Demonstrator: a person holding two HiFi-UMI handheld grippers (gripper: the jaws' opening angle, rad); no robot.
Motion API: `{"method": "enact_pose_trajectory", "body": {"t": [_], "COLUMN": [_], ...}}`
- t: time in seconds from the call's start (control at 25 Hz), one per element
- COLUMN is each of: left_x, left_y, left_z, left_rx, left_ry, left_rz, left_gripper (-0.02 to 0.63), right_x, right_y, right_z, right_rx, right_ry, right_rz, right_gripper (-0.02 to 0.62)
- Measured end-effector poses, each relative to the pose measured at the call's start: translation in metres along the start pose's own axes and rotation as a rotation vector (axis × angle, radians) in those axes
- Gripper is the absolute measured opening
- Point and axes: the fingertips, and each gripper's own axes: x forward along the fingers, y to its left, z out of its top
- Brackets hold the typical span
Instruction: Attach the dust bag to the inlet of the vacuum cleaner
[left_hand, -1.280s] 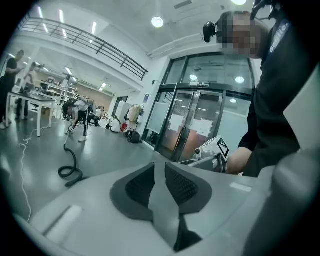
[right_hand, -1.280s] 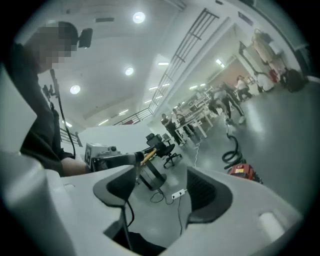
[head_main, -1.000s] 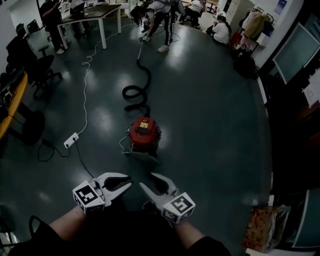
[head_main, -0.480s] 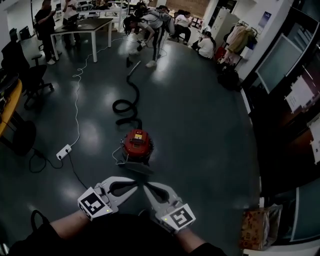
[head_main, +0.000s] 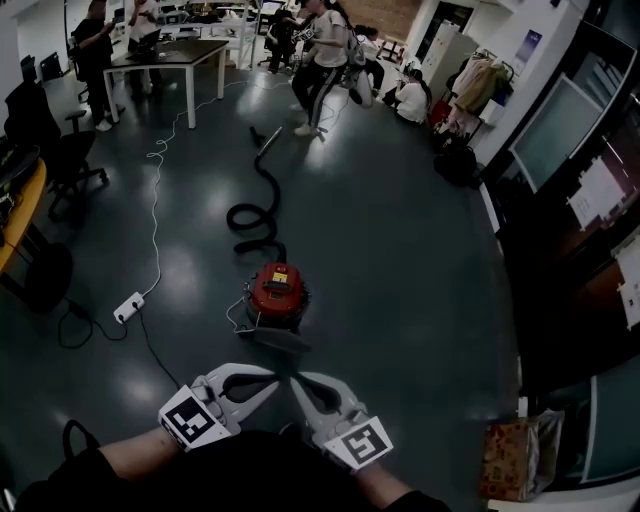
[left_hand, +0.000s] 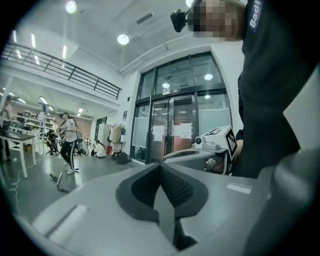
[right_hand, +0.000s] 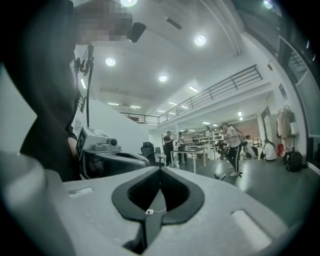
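Observation:
The red vacuum cleaner (head_main: 277, 291) stands on the dark floor ahead of me, and its black hose (head_main: 252, 215) snakes away toward the back. A flat grey piece (head_main: 276, 340) lies against its near side; I cannot tell what it is. Both grippers are held close to my body, well short of the vacuum, tips almost meeting. My left gripper (head_main: 272, 383) (left_hand: 161, 166) has just closed and is shut with nothing in it. My right gripper (head_main: 298, 382) (right_hand: 160, 170) has also just closed and is shut on nothing. No dust bag is recognisable.
A white power strip (head_main: 127, 307) and its cable lie on the floor to the left. An office chair (head_main: 60, 150) and a table (head_main: 170, 50) stand at the back left, with several people beyond. A paper bag (head_main: 515, 455) sits at the lower right by the glass wall.
Both pairs of jaws, open a second ago, have closed, and the two tips have come closer together. The person at the back by the hose end has straightened up.

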Motion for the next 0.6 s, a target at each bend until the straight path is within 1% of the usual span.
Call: {"method": "enact_pose_trajectory", "body": {"t": [0.08, 0.28, 0.6], "left_x": [0.0026, 0.0065, 0.0103], "left_y": [-0.0018, 0.0024, 0.0073], "left_z": [-0.0034, -0.0026, -0.0039], "left_rx": [0.000, 0.032, 0.019], "left_ry": [0.003, 0.029, 0.021], "left_rz": [-0.003, 0.011, 0.028], "left_gripper": [0.002, 0.002, 0.002], "right_x": [-0.0004, 0.0046, 0.0077], "right_y": [-0.0010, -0.0016, -0.0034], "right_z": [-0.0029, -0.0047, -0.0076], "right_rx": [-0.001, -0.015, -0.011], "right_ry": [0.003, 0.001, 0.009], "right_rz": [-0.009, -0.028, -0.027], "right_gripper": [0.003, 0.003, 0.003]}}
